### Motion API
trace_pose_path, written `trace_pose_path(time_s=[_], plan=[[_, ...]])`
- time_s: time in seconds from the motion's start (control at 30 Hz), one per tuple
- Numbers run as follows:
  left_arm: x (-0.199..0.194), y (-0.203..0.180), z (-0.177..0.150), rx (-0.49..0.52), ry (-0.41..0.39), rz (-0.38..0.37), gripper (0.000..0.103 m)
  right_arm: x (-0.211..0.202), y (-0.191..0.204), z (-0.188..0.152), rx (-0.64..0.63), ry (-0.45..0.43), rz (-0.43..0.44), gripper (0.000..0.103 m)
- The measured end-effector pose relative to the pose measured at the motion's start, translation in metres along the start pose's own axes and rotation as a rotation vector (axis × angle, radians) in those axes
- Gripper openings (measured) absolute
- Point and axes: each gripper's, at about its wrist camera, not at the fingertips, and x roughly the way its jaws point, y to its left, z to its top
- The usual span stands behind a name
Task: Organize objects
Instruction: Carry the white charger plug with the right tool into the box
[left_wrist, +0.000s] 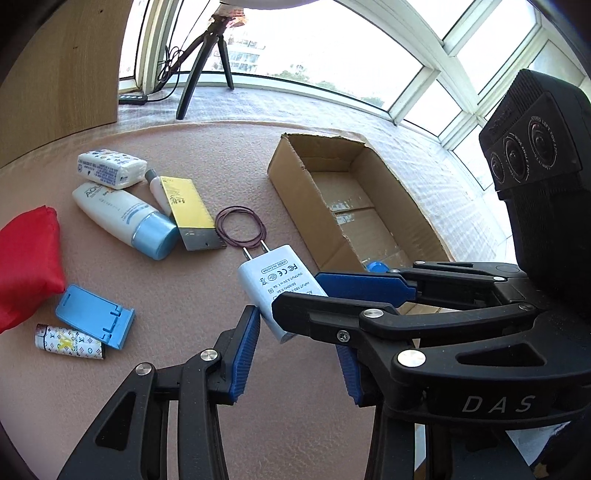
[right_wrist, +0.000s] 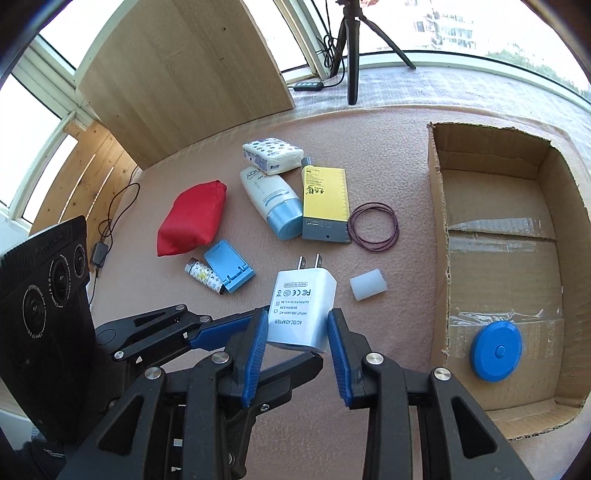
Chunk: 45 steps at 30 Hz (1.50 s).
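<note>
A white AC adapter (right_wrist: 301, 314) with its two prongs pointing away sits between the blue pads of my right gripper (right_wrist: 295, 325), which is shut on its sides. In the left wrist view the right gripper (left_wrist: 299, 291) reaches in from the right with the adapter (left_wrist: 275, 284) in it, just above the pink mat. My left gripper (left_wrist: 295, 362) stands open right below, its pads on either side of the adapter's rear end. An open cardboard box (right_wrist: 439, 221) lies to the right with a blue round disc (right_wrist: 496, 349) inside.
On the mat lie a red pouch (right_wrist: 192, 218), tissue pack (right_wrist: 273, 155), lotion tube (right_wrist: 271, 201), yellow-grey case (right_wrist: 325, 203), brown hair bands (right_wrist: 375, 227), blue phone stand (right_wrist: 229, 269), patterned lighter (right_wrist: 205, 277) and a white cap (right_wrist: 367, 286). A tripod (right_wrist: 352, 44) and wooden board (right_wrist: 184, 74) stand behind.
</note>
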Motion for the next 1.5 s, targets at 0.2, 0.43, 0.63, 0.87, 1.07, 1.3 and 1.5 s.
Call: trace_pose_path(time_s=[0.2,0.43,0.63,0.87,1.07,1.3,1.5], plan=[[0.021,-0.035,0.028,0.053,0.000,-0.021,0.043,-0.024,-0.035,0.007,0.048,-0.049,-0.035,0.031],[0.053,-0.076,0.052,0.112,0.006,-0.042,0.043,-0.044,-0.079,0.010,0.113,-0.091,-0.070,0.031],[0.083,-0.098,0.061,0.130,0.037,-0.056,0.043,-0.046,-0.109,0.008,0.158,-0.090,-0.092,0.031],[0.104,-0.109,0.063,0.138,0.060,-0.063,0.043,-0.044,-0.128,0.005,0.184,-0.083,-0.099,0.031],[0.111,-0.108,0.065,0.124,0.074,-0.067,0.051,-0.042,-0.134,0.005,0.204,-0.077,-0.099,0.031],[0.100,-0.108,0.062,0.143,0.054,-0.050,0.058,-0.044,-0.138,0.002,0.243,-0.111,-0.120,0.043],[0.084,-0.100,0.060,0.134,0.035,-0.047,0.058,-0.049,-0.134,0.001,0.259,-0.138,-0.127,0.044]])
